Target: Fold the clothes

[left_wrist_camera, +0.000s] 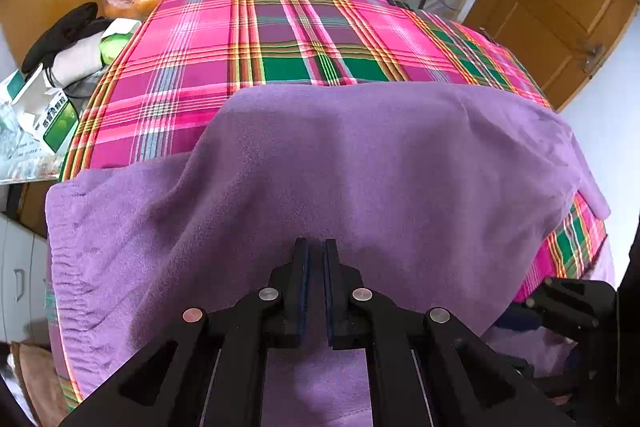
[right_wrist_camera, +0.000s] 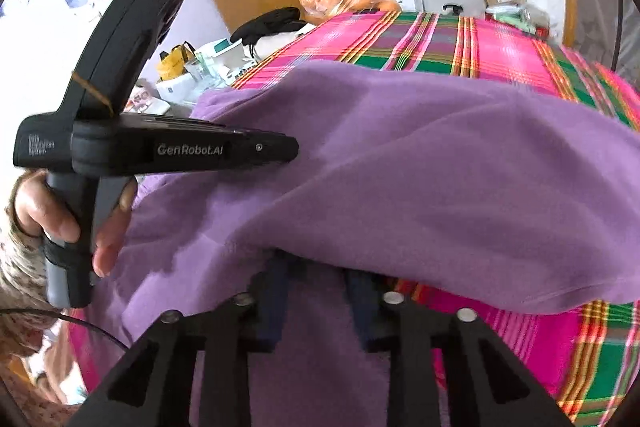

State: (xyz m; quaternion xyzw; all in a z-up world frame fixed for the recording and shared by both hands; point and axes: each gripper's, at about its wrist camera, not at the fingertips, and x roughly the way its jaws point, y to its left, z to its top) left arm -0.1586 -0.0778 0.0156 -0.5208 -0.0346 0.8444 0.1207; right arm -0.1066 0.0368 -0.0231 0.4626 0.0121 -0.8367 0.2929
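The purple fleece garment (left_wrist_camera: 380, 167) lies on the plaid-covered table (left_wrist_camera: 248, 39), one layer doubled over and unfinished, the left gripper (left_wrist_camera: 316, 255) pinching its near edge, the right gripper's (right_wrist_camera: 316, 279) spread fingers under a fold.

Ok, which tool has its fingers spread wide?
The right tool: its fingers stand well apart, tips hidden under the purple garment. The left tool has its fingers pinched nearly together.
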